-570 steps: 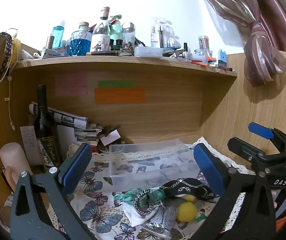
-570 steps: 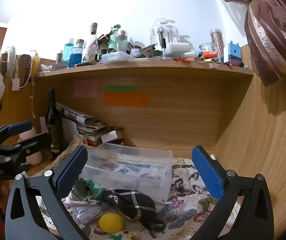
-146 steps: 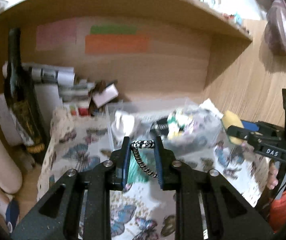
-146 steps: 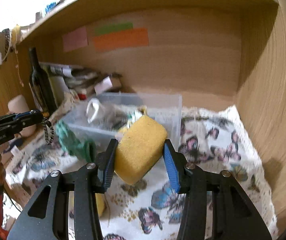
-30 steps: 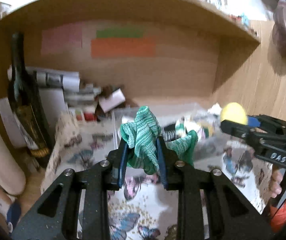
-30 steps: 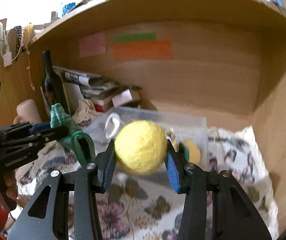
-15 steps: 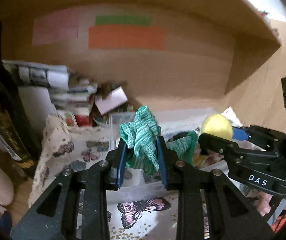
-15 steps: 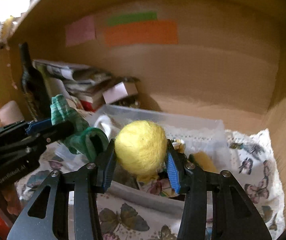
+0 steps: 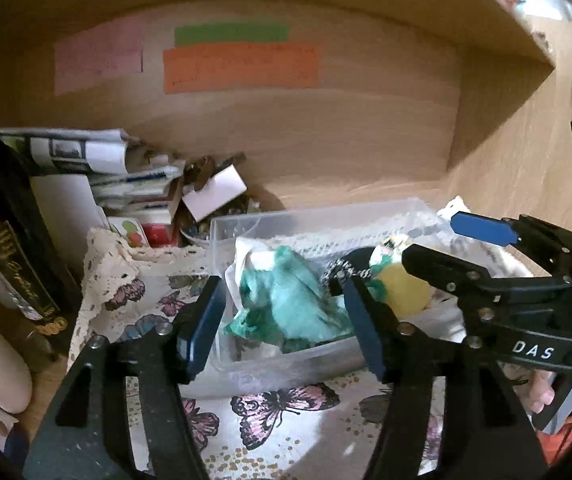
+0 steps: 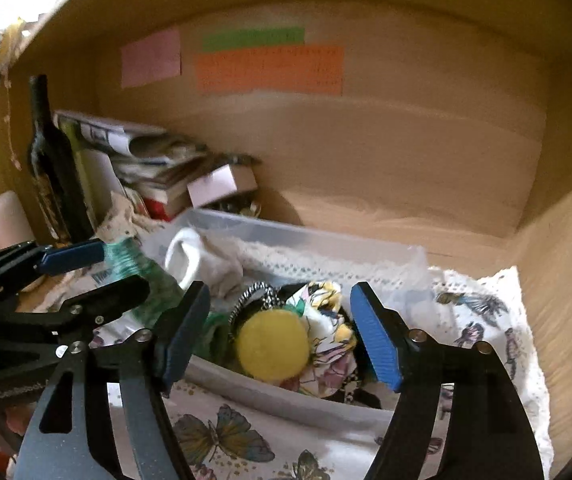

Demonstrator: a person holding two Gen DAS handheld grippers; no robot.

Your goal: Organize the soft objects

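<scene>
A clear plastic bin (image 9: pixel 269 360) (image 10: pixel 306 240) stands on the butterfly cloth. My left gripper (image 9: pixel 281 320) is open above its left end, and the green knitted cloth (image 9: pixel 286 304) (image 10: pixel 141 276) lies loose in the bin below it, blurred. My right gripper (image 10: pixel 281 336) is open above the bin's middle, and the yellow felt ball (image 10: pixel 273 346) (image 9: pixel 402 288) lies in the bin between its fingers, on a patterned cloth (image 10: pixel 326 320). A black-and-white band (image 10: pixel 253 300) and a white cloth (image 10: pixel 197 256) also lie in the bin.
A dark wine bottle (image 9: pixel 1 216) (image 10: pixel 53 168) stands at the left beside a stack of papers and boxes (image 9: pixel 133 184). Wooden walls close the back and right. The butterfly cloth (image 9: pixel 277 408) (image 10: pixel 482 320) covers the surface around the bin.
Both grippers have opened over the bin. The green cloth has dropped out of the left gripper and the yellow ball out of the right one, both into the bin.
</scene>
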